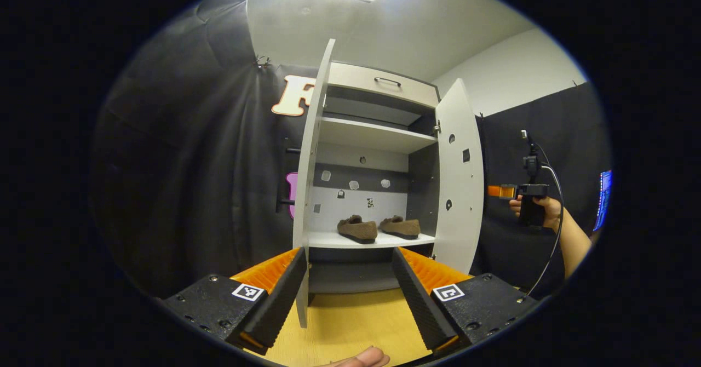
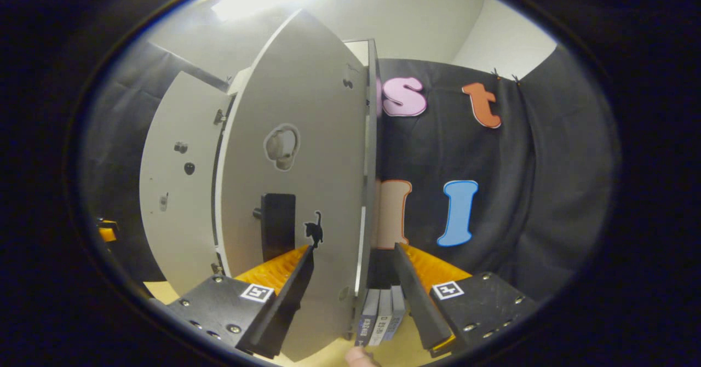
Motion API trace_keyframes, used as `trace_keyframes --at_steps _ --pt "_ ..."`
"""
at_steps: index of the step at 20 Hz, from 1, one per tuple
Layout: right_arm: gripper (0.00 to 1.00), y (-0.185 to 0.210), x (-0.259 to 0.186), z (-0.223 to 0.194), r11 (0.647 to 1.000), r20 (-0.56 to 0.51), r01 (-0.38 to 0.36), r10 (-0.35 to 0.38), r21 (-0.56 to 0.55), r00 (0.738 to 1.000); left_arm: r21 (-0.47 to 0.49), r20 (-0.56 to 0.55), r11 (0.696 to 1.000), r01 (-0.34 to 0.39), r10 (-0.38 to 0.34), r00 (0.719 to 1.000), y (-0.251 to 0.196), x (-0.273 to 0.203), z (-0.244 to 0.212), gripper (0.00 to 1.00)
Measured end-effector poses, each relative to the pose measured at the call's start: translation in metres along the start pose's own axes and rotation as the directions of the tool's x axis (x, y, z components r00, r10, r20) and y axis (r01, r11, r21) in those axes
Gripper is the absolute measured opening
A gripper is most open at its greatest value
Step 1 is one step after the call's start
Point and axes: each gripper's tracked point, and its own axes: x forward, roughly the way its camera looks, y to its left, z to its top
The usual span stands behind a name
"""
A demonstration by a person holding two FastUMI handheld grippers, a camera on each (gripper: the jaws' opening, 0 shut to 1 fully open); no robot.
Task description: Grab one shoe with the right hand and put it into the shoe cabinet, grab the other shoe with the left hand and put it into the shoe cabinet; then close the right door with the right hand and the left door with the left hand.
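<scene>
Two brown shoes [image 1: 357,229] [image 1: 401,226] stand side by side on a white shelf [image 1: 328,240] of the shoe cabinet [image 1: 378,85]. Both doors are open. My left gripper [image 1: 349,285] is open in front of the cabinet, and the left door's front edge [image 1: 308,164] runs down just inside its left finger. The right door [image 1: 459,175] shows its inner face. Just outside that door, a hand holds my right gripper [image 1: 501,191]. In the right gripper view, my right gripper [image 2: 353,296] is open close to the right door's outer face [image 2: 296,137], beside its black handle [image 2: 277,224].
The cabinet has an upper shelf [image 1: 372,136] and a top drawer with a handle [image 1: 388,81]. Yellow wooden floor [image 1: 350,323] lies before it. Small flat boxes [image 2: 380,315] stand by the cabinet's foot. The left door's inner face [image 2: 175,181] lies farther off.
</scene>
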Motion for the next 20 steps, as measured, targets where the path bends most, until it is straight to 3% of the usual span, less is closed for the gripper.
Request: trace_keyframes --at_steps 10,14,16,18,20 --pt "0.87 0.048 0.019 -0.013 0.995 0.011 -0.017 0.016 0.097 1.000 0.015 -0.005 1.000 -0.004 0.004 1.000 0.008 0.001 -0.001 0.96" --pt "0.88 0.065 0.022 -0.024 0.997 -0.002 -0.033 0.033 0.074 0.999 0.025 -0.023 0.998 -0.052 0.052 0.998 0.028 0.001 -0.002 0.96" --pt "0.94 0.071 0.021 -0.026 0.998 0.000 -0.041 0.041 0.052 0.999 0.027 -0.025 0.996 -0.083 0.084 0.996 0.036 -0.001 -0.001 0.99" --pt "0.99 0.072 0.018 -0.028 0.998 0.005 -0.038 0.038 0.040 0.999 0.030 -0.023 0.994 -0.109 0.110 0.994 0.051 -0.003 0.000 0.96" --pt "0.96 0.071 0.012 -0.033 0.999 0.006 -0.024 0.024 0.045 1.000 0.034 -0.028 0.991 -0.133 0.134 0.991 0.069 -0.003 -0.001 0.93"
